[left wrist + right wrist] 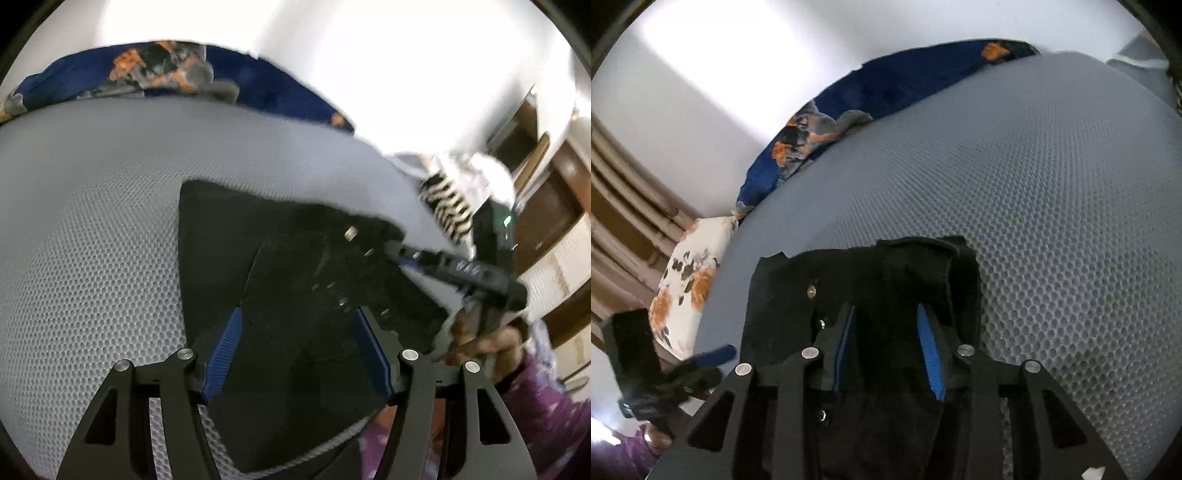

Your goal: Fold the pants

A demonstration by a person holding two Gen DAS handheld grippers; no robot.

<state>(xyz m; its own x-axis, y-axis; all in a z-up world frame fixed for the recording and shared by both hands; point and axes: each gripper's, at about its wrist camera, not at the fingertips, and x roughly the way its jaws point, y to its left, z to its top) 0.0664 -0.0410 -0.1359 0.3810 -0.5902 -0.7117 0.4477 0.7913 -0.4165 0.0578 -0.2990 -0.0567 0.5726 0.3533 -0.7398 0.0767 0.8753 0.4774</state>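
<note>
I have a claw in each hand, both over the black fabric pants (295, 266), which lie on a grey honeycomb-mesh mattress cover (92, 221). The pants sit at the near edge of that surface, their far part lying flat, with small silver metal buttons (351, 232) showing along the front.

My left claw (297, 317) stands wide, its blue ribbed finger pads (225, 354) spread well apart above the dark cloth. Nothing is pinched between them; whether the tips touch the fabric I cannot tell.

My right claw (888, 314) also has its black fingers apart, the blue pads (932, 358) clearly separated. A raised fold of the pants (871, 280) bunches up between and around them, draping over the right-hand finger, but the pads are not closed on it. From the left wrist view the right claw (424, 254) reaches in from the right, its tip at the pants' right edge.

From the right wrist view my left claw (716, 354) shows at the near left, blurred, just beside the pants' left edge.

At the far side of the mattress lies a dark blue blanket with orange and grey flowers (886, 85). A white pillow printed with orange flowers (690, 280) lies at the left edge. A black-and-white striped cloth (447, 206) sits off to the right, near brown wooden furniture (546, 206).
</note>
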